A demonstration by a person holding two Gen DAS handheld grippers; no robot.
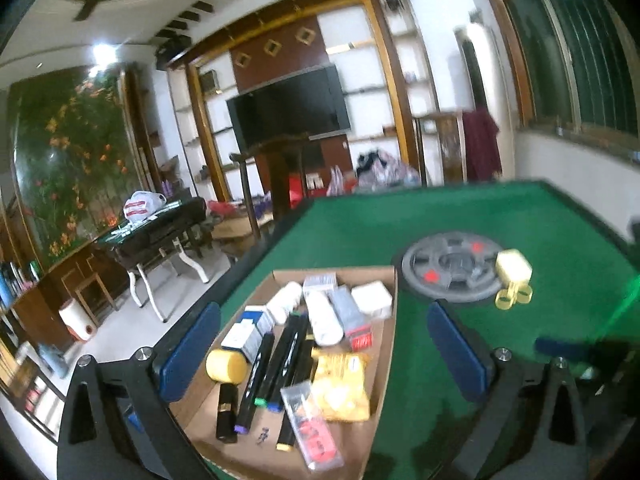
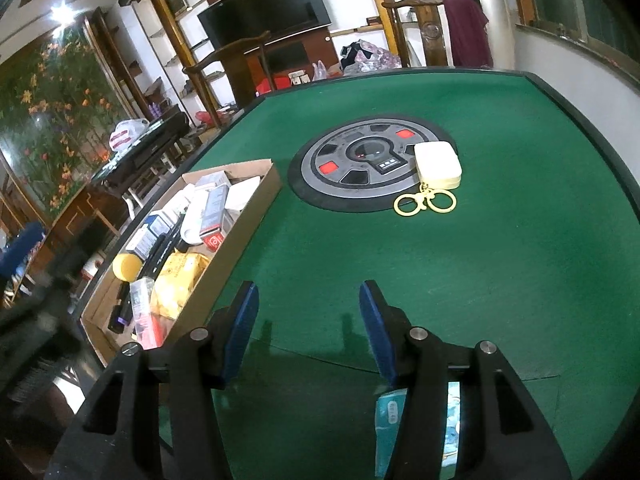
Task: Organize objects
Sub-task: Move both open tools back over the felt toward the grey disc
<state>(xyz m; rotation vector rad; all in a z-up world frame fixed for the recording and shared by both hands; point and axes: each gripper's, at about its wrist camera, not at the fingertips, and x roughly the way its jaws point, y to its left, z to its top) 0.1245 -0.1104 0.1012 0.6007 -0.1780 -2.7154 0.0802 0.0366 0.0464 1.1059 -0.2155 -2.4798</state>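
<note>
An open cardboard box (image 1: 336, 271) lies on the left part of the green felt table (image 1: 400, 220). It holds several small things: black markers (image 1: 276, 356), a yellow bag (image 1: 340, 384), a yellow cap (image 1: 226, 366) and white packs (image 1: 324, 320). My left gripper (image 1: 324, 346) hovers over this box, open wide, nothing between its blue pads. A pale yellow pouch (image 2: 438, 164) with two yellow rings rests on the round grey panel (image 2: 352, 160). My right gripper (image 2: 310, 328) stands open above bare felt beside the box (image 2: 240, 232). A teal packet (image 2: 388, 412) shows partly under its right finger.
The table has a raised dark rim (image 2: 580, 120). A wooden chair (image 2: 224, 60) stands at its far edge, another (image 2: 420, 28) further right. Beyond the left edge are a black side table (image 1: 160, 224) and a paper roll (image 1: 78, 320) on the floor.
</note>
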